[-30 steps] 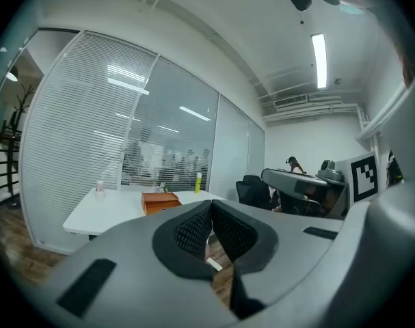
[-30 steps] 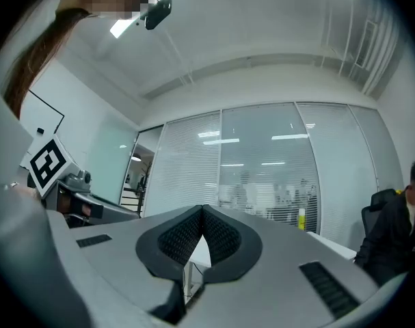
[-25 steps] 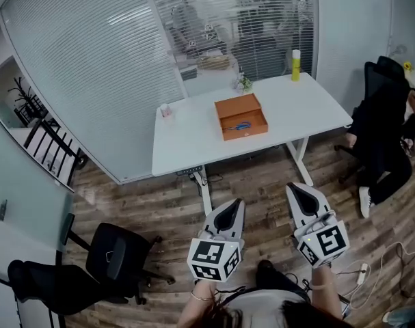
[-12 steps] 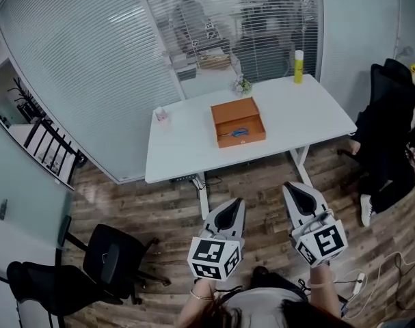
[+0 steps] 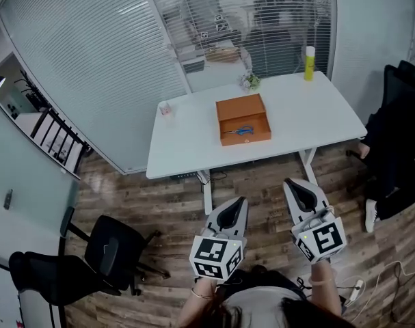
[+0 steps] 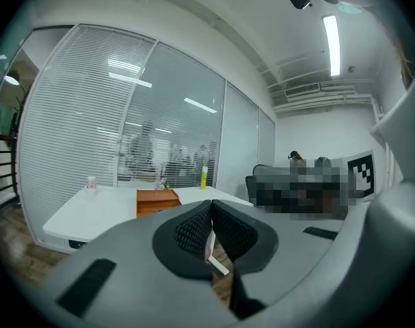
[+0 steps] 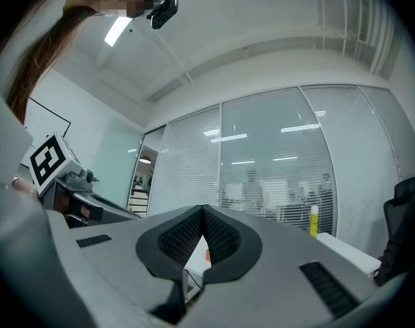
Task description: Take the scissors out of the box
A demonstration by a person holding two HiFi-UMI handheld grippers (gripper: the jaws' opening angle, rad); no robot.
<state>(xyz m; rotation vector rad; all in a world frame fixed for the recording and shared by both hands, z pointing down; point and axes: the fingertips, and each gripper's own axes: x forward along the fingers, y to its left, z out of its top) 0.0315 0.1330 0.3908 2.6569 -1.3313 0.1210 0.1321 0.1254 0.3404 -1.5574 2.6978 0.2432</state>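
I'm right at the start of this one. Both grippers hang over the floor (image 5: 167, 203), well short of the counter (image 5: 193, 145), so I read the step in hand as the approach, with nothing touched yet. The left gripper (image 5: 235, 206) has its jaws together, the pads meeting at the tips in its own view with nothing between them. The right gripper (image 5: 295, 187) is the same, jaws closed and empty. The scissors (image 5: 242, 130), blue at the handles, lie flat on the bottom of the box (image 5: 248, 140), toward its near wall. The box is orange, open at the top, and sits about mid-counter, well apart from both grippers. A bottle (image 5: 309, 63) stands at the far right corner and a cup (image 5: 165, 108) near the far left edge, both clear of the box. Next I'd bring the grippers up to the near edge of the counter and part one pair of jaws, probably the right. That gripper should then tip down from above, since the box walls look set to block a level reach. The scissors lie flat and thin, so the pinch has to land low, across the handles or the blades. I'd keep the left gripper ready to steady the box in case it slides.
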